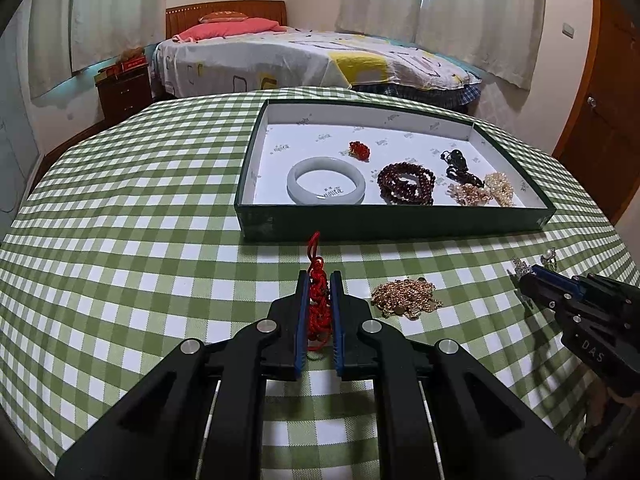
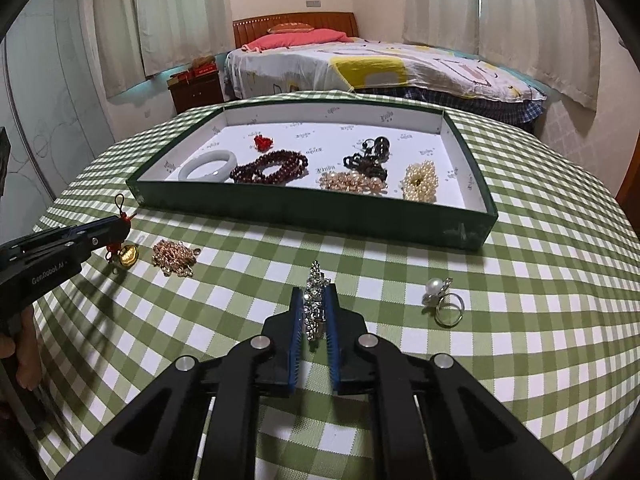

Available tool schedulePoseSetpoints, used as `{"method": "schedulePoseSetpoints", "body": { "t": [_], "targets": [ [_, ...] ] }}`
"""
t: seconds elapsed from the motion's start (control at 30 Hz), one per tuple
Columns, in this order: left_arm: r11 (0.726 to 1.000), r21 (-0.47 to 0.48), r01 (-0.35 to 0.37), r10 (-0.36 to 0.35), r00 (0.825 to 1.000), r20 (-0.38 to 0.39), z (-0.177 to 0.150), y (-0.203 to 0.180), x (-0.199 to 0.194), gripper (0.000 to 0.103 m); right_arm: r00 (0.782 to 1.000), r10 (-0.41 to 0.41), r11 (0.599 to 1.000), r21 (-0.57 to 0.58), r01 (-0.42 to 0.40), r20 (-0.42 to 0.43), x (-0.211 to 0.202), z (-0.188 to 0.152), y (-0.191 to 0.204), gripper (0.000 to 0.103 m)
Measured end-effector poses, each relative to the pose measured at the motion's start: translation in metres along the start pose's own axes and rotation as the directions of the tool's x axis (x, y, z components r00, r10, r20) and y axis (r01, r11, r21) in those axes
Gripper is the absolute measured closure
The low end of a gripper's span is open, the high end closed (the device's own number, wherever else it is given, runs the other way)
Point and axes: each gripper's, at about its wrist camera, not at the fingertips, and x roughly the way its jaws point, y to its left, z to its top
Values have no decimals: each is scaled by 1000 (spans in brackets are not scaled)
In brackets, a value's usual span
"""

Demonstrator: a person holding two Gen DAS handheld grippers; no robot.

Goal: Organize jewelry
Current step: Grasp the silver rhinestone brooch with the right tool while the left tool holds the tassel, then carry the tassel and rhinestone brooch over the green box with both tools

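My left gripper (image 1: pixel 319 280) is shut on a red knotted cord charm (image 1: pixel 318 304); in the right wrist view a gold pendant (image 2: pixel 127 257) hangs from that cord below the left gripper (image 2: pixel 120 226). My right gripper (image 2: pixel 315 294) is shut on a rhinestone brooch (image 2: pixel 316 300), just above the cloth. A dark green tray (image 1: pixel 384 222) holds a white jade bangle (image 1: pixel 326 181), a dark red bead bracelet (image 1: pixel 406 183), a small red charm (image 1: pixel 359 149), black beads (image 1: pixel 456 164) and pearl pieces (image 1: pixel 484 192). A gold chain pile (image 1: pixel 406 298) lies right of my left gripper.
A pearl ring (image 2: pixel 444 300) lies on the green checked tablecloth (image 2: pixel 520 320) right of my right gripper. A bed (image 1: pixel 320 60) and a wooden nightstand (image 1: pixel 124 88) stand behind the table. A wooden door (image 1: pixel 612 100) is at the right.
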Motion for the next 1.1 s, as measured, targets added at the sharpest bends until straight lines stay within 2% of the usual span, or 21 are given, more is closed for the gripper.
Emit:
{"method": "schedulePoseSetpoints", "body": {
  "t": [0.3,0.5,0.83,0.93,1.1],
  "targets": [
    [1000,-5,3,-2,999,34,6,0,-15,93,999,3,1000,16,-4,46,-15,8,0,91],
    [1000,-5,24,-24,997,75,22,-7,-27,93,995,5,1000,25,-7,99,-28,26,-4,91],
    [999,13,51,-52,984,168,72,-19,-30,93,980,-22,999,33,16,199,-38,74,-19,91],
    [998,28,48,-53,979,195,94,-23,-22,93,975,-33,999,45,24,220,-34,90,-28,91],
    [998,31,48,-53,979,195,120,-25,0,93,971,-61,997,51,50,232,-19,112,-43,91]
  ]
}}
